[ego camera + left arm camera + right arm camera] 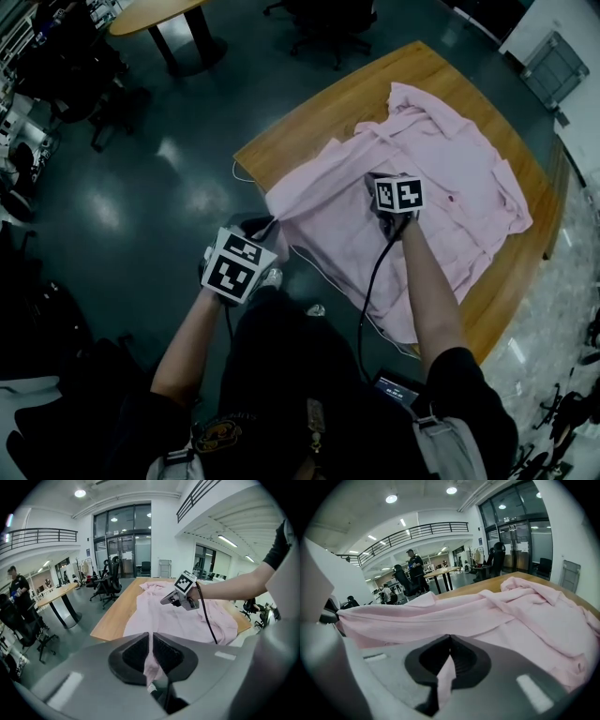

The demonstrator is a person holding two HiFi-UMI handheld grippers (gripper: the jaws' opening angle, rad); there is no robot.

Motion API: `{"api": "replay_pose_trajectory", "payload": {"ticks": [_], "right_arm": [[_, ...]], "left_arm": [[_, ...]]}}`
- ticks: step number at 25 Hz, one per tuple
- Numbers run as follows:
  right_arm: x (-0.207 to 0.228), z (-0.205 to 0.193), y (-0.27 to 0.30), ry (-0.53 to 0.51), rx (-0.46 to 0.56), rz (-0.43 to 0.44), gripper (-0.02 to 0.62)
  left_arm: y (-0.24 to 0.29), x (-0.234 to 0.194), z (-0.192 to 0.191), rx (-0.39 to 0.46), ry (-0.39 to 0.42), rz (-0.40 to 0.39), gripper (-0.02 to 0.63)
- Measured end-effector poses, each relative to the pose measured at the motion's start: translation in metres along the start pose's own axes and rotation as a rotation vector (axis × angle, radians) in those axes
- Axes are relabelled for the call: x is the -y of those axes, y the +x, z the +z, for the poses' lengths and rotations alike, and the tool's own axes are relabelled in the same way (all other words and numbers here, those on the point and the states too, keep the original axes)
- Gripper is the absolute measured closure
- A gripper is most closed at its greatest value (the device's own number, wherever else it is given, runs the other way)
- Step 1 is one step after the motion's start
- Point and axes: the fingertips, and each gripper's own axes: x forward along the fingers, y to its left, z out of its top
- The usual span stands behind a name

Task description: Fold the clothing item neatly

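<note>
Cloth of the pink shirt [450, 159] is clamped in the closed left gripper [262, 225], lower left, and the closed right gripper [377, 183], centre.

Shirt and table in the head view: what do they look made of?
shirt: thin woven cloth, probably cotton or a blend, matte pink. It creases and drapes softly.
table: solid wood or wood-look laminate, I cannot tell which. It has a warm brown top with grain streaks and a slight sheen.

dark glossy floor [141, 187], wooden table [309, 117], office chairs [108, 581], glass doors [123, 545], balcony railing [426, 528], ceiling lights [391, 498].
</note>
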Motion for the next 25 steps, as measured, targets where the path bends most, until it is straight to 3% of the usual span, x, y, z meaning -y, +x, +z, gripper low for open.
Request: {"api": "replay_pose_trajectory", "payload": {"ticks": [8, 25], "right_arm": [[0.003, -0.029, -0.021, -0.005, -0.026, -0.005, 0.592], [-0.008, -0.063, -0.035, -0.012, -0.059, -0.001, 0.592]], "left_arm": [[0.012, 0.052, -0.027, -0.048, -0.011, -0.103, 0.571], [0.089, 0.119, -0.112, -0.198, -0.15, -0.264, 0.566]]}}
